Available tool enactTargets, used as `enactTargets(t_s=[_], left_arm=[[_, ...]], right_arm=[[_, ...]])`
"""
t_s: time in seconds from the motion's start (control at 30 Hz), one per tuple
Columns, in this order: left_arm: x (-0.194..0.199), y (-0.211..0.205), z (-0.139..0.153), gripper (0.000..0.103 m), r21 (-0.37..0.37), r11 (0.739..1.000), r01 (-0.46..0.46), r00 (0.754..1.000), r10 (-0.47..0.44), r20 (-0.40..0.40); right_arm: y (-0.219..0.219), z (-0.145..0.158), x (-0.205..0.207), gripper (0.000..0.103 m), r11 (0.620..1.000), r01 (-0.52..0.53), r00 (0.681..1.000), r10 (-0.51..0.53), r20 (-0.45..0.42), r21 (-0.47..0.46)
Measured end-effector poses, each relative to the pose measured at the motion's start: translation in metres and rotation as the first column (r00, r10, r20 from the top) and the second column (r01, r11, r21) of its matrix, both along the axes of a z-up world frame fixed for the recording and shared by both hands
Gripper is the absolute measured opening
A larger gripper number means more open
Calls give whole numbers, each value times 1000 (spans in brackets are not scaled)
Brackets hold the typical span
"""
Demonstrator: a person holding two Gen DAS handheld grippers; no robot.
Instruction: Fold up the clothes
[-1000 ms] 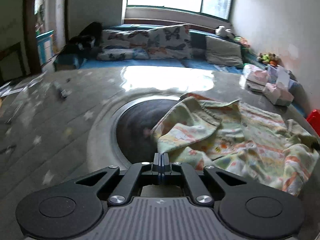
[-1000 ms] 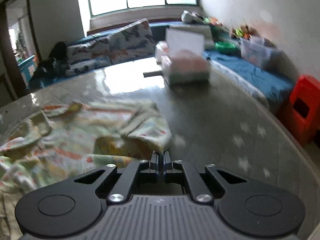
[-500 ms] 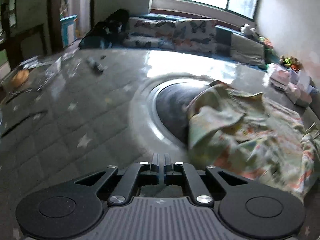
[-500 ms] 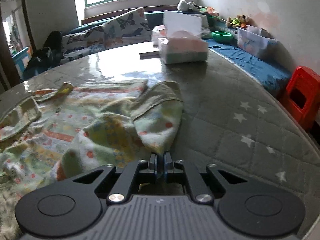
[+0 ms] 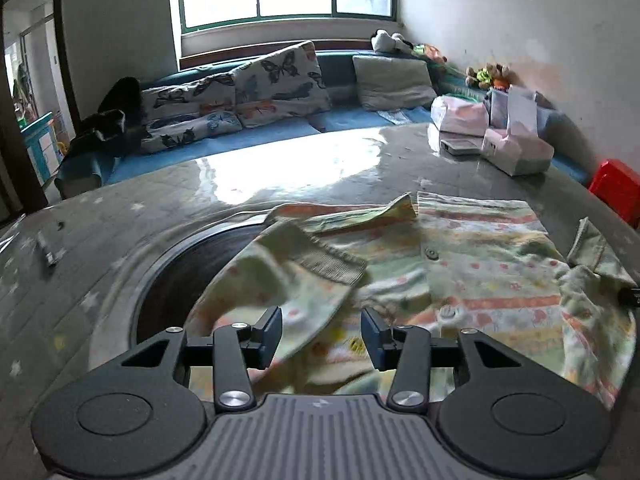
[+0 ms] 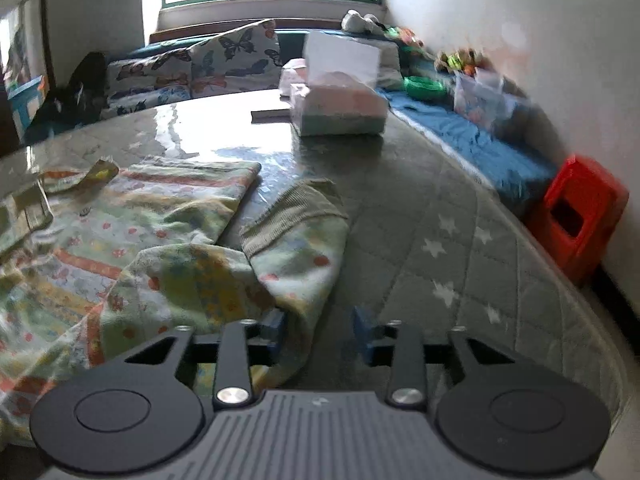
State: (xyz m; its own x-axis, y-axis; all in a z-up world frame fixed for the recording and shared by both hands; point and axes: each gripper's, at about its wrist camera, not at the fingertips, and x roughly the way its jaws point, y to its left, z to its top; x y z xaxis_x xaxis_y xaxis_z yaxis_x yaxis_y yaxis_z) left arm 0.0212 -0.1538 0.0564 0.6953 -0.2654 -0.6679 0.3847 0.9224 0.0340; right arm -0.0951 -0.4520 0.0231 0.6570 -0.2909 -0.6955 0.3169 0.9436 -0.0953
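Note:
A pastel patterned child's top (image 5: 472, 276) lies spread on the grey quilted table (image 5: 100, 264), button front up. My left gripper (image 5: 322, 332) hovers low over its left sleeve (image 5: 280, 280), which has a ribbed cuff. The jaws are opening, and the sleeve cloth lies loosely between them with no pad pressing on it. My right gripper (image 6: 318, 332) is at the other sleeve (image 6: 300, 248), also ribbed at the cuff. Its jaws are opening too, and the sleeve edge runs beside the left finger (image 6: 274, 326), slack on the table.
A dark round inset (image 5: 188, 276) sits in the table under the left sleeve. Tissue boxes (image 6: 340, 108) and bags (image 5: 460, 116) stand at the far right of the table. A red stool (image 6: 576, 216) stands past the right edge, a cushioned bench (image 5: 276, 80) behind.
Both grippers were shut and now stand open. The left gripper swung right, over the left sleeve. The right sleeve, earlier pinched at the right gripper's tips, now lies slack.

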Motion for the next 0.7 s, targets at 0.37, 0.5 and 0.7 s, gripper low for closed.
enactTargets(t_s=[0.37,0.5,0.7], left_arm=[[24,-23,-19,47,43,999,29,999,-28,-22],[27,-23,-25,47,54,998,25,999,-23,-31],[27,-22,-30,47,51,998,27,999,-26,-30]], right_arm=[[-22,4,2,50,989,100,992,-92,83,-109],[-55,2,-12,50,977,203,977,-198,72,-60],[-72,-2,-29,50,971,240,969,-239,64,-13]])
